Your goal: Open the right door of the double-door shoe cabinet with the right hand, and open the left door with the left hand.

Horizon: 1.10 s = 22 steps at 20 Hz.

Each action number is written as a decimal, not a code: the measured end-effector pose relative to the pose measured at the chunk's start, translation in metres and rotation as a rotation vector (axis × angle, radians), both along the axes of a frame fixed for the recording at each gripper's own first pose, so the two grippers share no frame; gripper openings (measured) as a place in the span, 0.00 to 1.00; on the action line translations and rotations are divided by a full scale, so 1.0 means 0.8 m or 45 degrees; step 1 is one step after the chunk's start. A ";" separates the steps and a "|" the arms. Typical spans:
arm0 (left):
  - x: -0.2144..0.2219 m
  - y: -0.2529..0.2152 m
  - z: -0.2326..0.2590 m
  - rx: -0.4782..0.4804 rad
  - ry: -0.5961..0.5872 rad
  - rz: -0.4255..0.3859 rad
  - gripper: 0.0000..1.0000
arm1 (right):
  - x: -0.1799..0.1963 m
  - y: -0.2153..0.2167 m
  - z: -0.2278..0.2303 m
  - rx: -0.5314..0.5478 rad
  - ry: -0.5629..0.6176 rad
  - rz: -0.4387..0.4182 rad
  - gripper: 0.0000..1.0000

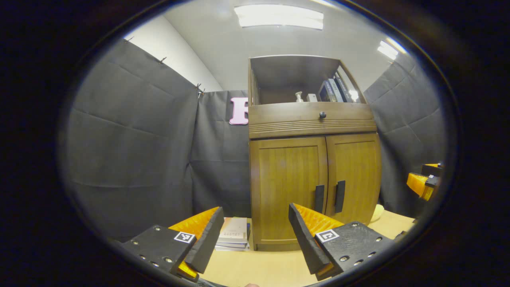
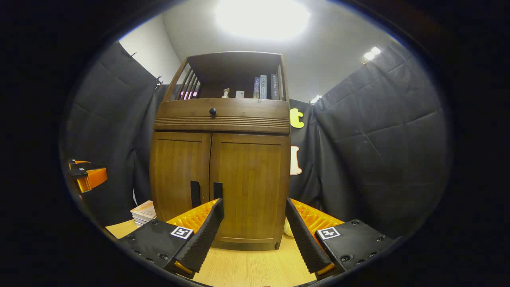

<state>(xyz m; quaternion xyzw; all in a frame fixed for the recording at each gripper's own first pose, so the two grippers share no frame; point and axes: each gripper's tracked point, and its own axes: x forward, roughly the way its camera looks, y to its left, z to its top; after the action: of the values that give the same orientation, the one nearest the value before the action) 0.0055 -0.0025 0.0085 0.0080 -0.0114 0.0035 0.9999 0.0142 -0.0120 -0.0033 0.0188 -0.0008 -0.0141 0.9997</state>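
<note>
Shoe cabinet [image 1: 312, 175]: standing upright on the wooden tabletop [image 1: 259, 271], in front of both grippers; serving as the landmark for every entry below.
Left door [image 1: 287, 187]: sitting closed, flush with the cabinet front; its dark vertical handle [image 1: 319, 199] is lying along the centre seam.
Right door [image 2: 249, 187]: sitting closed as well; its dark vertical handle [image 2: 217, 190] is lying just beside the centre seam, close to the left door's handle [image 2: 195, 193].
Left gripper [image 1: 255, 233]: hovering short of the cabinet, facing the lower left door; its jaws are standing spread apart and are holding nothing. It is also showing at the left edge of the right gripper view [image 2: 85, 177], well apart from the cabinet.
Right gripper [image 2: 254, 227]: hovering short of the cabinet, facing the lower right door; its jaws are standing spread apart, touching neither door nor handle. It is also showing at the right edge of the left gripper view [image 1: 426, 181].
Drawer knob [image 1: 322, 115]: sitting on the drawer front above the two doors.
Open shelf [image 2: 235, 75]: topping the cabinet and carrying upright books [image 2: 265, 87] and a small pump bottle [image 2: 226, 93].
Stack of books [image 1: 234, 238]: lying on the tabletop just beside the cabinet's left side.
Pale rounded object [image 1: 377, 212]: lying on the tabletop at the cabinet's right side; what it is cannot be told.
</note>
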 end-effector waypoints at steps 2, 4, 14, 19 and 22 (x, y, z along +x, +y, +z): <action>0.001 -0.004 0.000 0.007 -0.002 -0.005 0.94 | 0.001 -0.002 -0.003 0.007 0.003 -0.003 0.97; 0.002 -0.006 0.001 0.012 -0.006 -0.008 0.94 | 0.002 -0.003 -0.005 0.006 0.003 -0.006 0.98; 0.007 -0.003 0.004 0.013 -0.024 0.006 0.94 | 0.046 0.010 -0.017 0.005 -0.003 0.050 0.98; -0.001 0.016 0.013 0.044 -0.051 0.055 0.94 | 0.095 0.033 -0.019 0.014 -0.008 0.107 0.98; -0.010 0.032 0.018 0.044 -0.059 0.095 0.94 | 0.118 0.044 -0.018 0.020 -0.020 0.137 0.98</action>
<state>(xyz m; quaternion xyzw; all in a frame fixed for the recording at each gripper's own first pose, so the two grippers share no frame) -0.0025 0.0233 0.0231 0.0256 -0.0344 0.0409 0.9982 0.1089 0.0228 -0.0180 0.0268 -0.0077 0.0397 0.9988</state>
